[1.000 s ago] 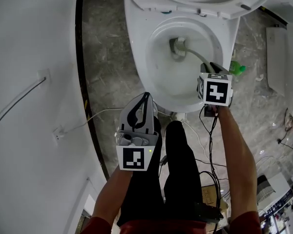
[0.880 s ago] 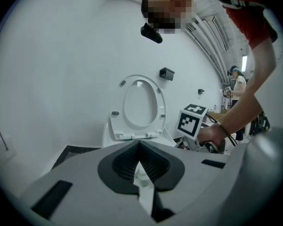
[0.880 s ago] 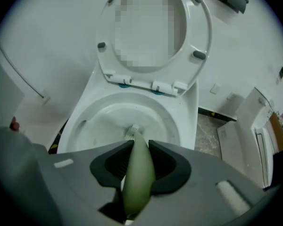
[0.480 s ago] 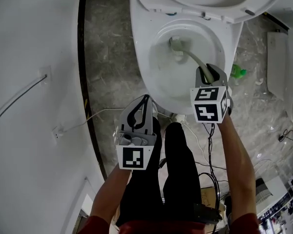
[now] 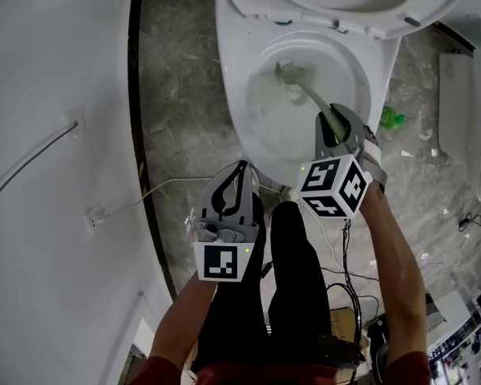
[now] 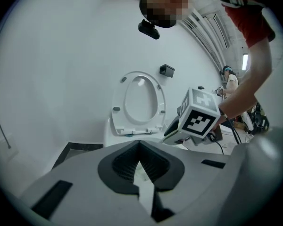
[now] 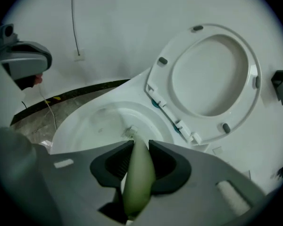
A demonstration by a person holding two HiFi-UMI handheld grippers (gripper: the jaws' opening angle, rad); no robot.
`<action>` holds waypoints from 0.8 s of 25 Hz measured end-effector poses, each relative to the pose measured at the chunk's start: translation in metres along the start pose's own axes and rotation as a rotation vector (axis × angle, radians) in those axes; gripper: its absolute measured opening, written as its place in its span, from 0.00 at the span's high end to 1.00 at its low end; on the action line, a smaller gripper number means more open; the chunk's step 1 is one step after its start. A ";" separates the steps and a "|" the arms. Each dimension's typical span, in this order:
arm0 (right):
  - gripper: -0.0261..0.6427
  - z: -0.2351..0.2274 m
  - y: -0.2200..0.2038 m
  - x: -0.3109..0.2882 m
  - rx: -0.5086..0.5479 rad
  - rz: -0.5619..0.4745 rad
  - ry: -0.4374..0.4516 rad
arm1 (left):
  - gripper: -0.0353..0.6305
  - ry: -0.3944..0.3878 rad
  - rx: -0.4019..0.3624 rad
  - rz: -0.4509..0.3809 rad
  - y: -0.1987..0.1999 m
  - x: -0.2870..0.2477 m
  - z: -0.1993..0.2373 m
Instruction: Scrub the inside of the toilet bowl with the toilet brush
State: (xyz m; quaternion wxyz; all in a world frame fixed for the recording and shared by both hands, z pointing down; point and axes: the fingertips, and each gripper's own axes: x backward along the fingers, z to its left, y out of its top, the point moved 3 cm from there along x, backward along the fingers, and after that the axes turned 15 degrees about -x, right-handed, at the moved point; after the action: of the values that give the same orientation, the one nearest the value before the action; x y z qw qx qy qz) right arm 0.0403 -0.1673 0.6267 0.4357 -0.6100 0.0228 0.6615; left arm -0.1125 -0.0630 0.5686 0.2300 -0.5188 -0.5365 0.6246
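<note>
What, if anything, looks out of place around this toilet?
A small green object lies on the floor beside the toilet bowl, and a loose white cord trails across the floor from the wall side. Nothing looks spilled or broken.

A: Toilet bowl [image 5: 234, 87]: white, looks ceramic, smooth, high gloss with bright highlights on the rim. Seat [image 5: 337, 14]: white, glossy, smooth.
B: Toilet brush [image 7: 137, 173]: handle pale green plastic, smooth, satin. Bristles [image 7: 131, 132] white, too small to judge texture.
A: Right gripper [image 7: 140, 144]: fingers [image 7: 61, 187] grey plastic, matt. Pads [image 7: 108, 166] dark, ribbed, rubber-like. Left gripper [image 6: 139, 142]: same grey matt plastic, same ribbed dark pads.
B: Marker cube [image 5: 330, 187]: smooth white faces, flat black print.
A: Floor [image 5: 176, 95]: grey, veined, stone or stone-look tile, low sheen. Wall [image 5: 48, 70]: white, smooth, matt.
B: Trousers [image 5: 297, 279]: black cloth, matt.
</note>
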 end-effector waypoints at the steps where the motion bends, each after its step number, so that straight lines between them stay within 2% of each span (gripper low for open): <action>1: 0.80 0.002 0.002 0.003 0.014 -0.007 -0.002 | 0.94 -0.002 -0.003 0.001 -0.001 -0.001 0.000; 4: 0.79 0.006 0.003 -0.011 0.020 0.021 -0.009 | 0.94 0.002 -0.006 0.003 -0.001 -0.004 0.003; 8: 0.79 0.006 -0.013 -0.049 -0.007 0.118 -0.013 | 0.94 0.004 -0.003 0.002 0.001 -0.010 0.004; 10: 0.79 0.014 -0.018 -0.065 0.063 0.145 -0.012 | 0.94 -0.005 -0.006 0.010 -0.001 -0.012 0.001; 13: 0.79 0.028 -0.015 -0.070 0.190 0.127 0.001 | 0.94 -0.011 -0.013 -0.003 0.000 -0.014 -0.002; 15: 0.79 0.035 -0.013 -0.057 0.208 0.094 0.017 | 0.94 -0.014 -0.006 0.001 -0.002 -0.013 -0.004; 17: 0.79 0.040 -0.011 -0.036 0.145 0.051 0.034 | 0.94 -0.015 0.000 0.032 -0.009 -0.011 -0.004; 20: 0.79 0.042 0.001 0.000 -0.067 -0.030 0.061 | 0.94 0.003 0.000 0.049 -0.012 -0.013 0.001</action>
State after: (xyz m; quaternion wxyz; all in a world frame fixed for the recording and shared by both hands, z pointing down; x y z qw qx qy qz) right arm 0.0070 -0.1440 0.6369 0.4239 -0.6444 0.0049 0.6364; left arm -0.1118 -0.0709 0.5851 0.2157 -0.5328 -0.5233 0.6291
